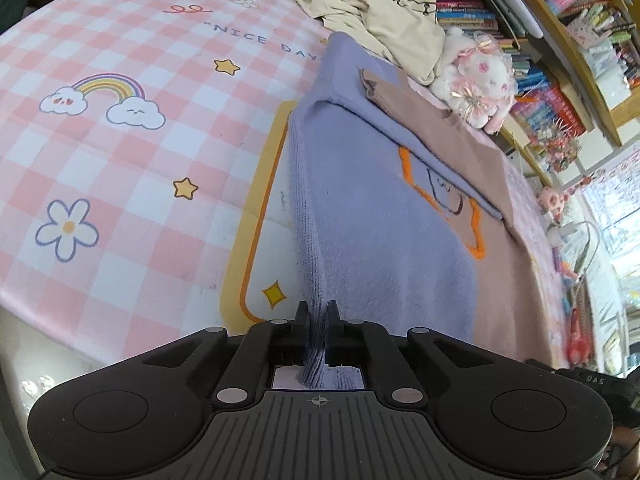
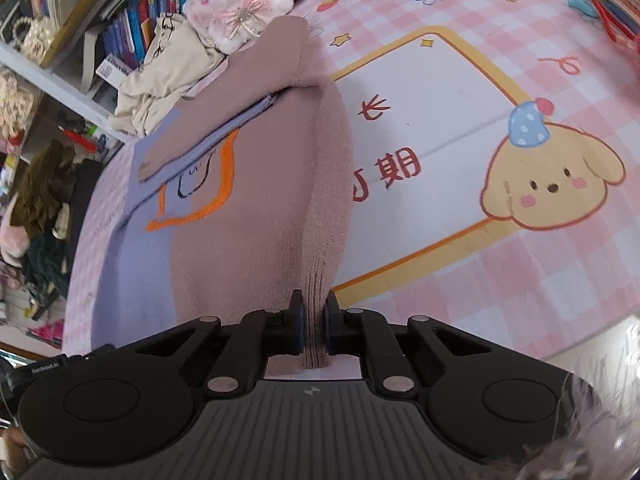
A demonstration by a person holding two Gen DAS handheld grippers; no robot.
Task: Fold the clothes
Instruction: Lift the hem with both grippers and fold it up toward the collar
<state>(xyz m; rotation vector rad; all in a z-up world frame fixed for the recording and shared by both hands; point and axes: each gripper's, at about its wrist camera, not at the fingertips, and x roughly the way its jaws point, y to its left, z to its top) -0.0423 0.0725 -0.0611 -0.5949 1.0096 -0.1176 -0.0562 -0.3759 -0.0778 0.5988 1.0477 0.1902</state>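
So there's one sweater (image 1: 360,240) here, half lavender and half dusty pink with an orange outline stitched across the front, lying on a pink checked mat (image 1: 120,120) with rainbow, star and flower prints. Both sleeves are folded in over the chest. Two grippers, each clamped on the ribbed hem: the left gripper (image 1: 318,320) has its jaws pinched nearly closed on the lavender corner, and the right gripper (image 2: 314,316) is pinched just as tight on the pink corner, with the fabric bunched into a ridge running up from each. Past the collar end there's one crumpled cream garment (image 1: 372,8) and one white plush toy (image 1: 476,80) with pink bows, both sitting in front of a bookshelf (image 1: 552,20) packed with books
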